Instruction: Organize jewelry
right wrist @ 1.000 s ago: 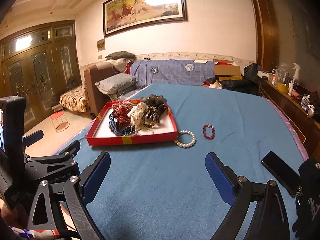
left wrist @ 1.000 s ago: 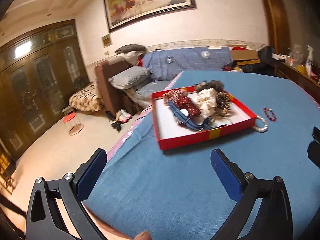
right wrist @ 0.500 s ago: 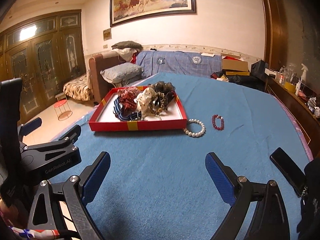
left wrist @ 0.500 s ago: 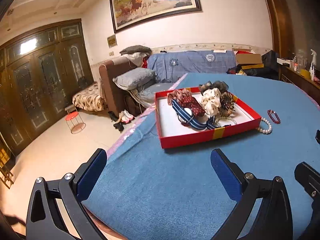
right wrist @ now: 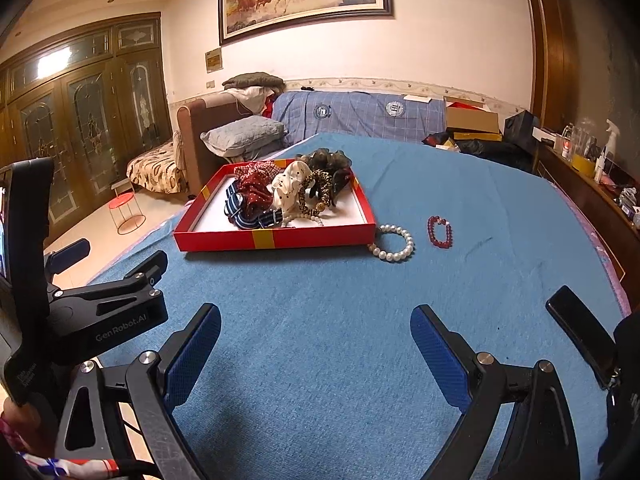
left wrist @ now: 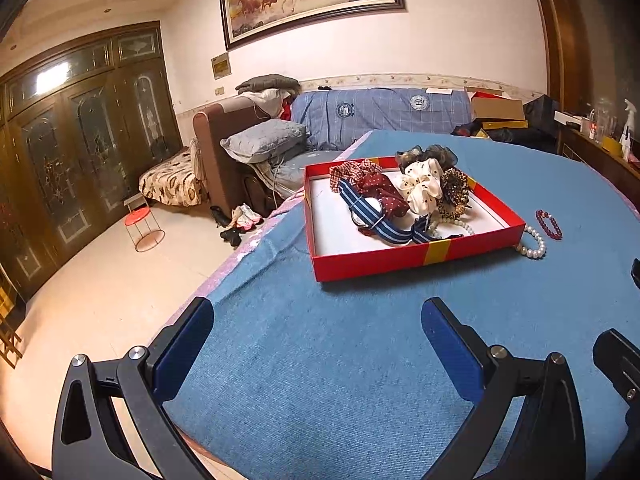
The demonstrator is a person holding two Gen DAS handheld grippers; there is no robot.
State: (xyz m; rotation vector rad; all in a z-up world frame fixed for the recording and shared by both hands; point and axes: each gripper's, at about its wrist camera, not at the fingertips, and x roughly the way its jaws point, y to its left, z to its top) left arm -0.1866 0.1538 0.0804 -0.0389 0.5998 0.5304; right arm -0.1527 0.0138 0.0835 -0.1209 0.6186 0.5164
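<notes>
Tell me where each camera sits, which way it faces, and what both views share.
Left wrist: on the left gripper, above the blue cloth's near edge, facing the red tray; its open fingers show.
Right wrist: on the right gripper, further right, facing the same tray; its open fingers, the left gripper's body and a hand show.
Shared: tray, pearl bracelet, red bead bracelet, sofa, horse painting.

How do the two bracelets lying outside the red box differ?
The pearl bracelet has white beads; the red bracelet has dark red ones. The pearl one looks bigger, with larger beads. It lies against the box's corner, while the red one lies apart, farther right. Both are beaded loops lying flat on the blue cloth.
</notes>
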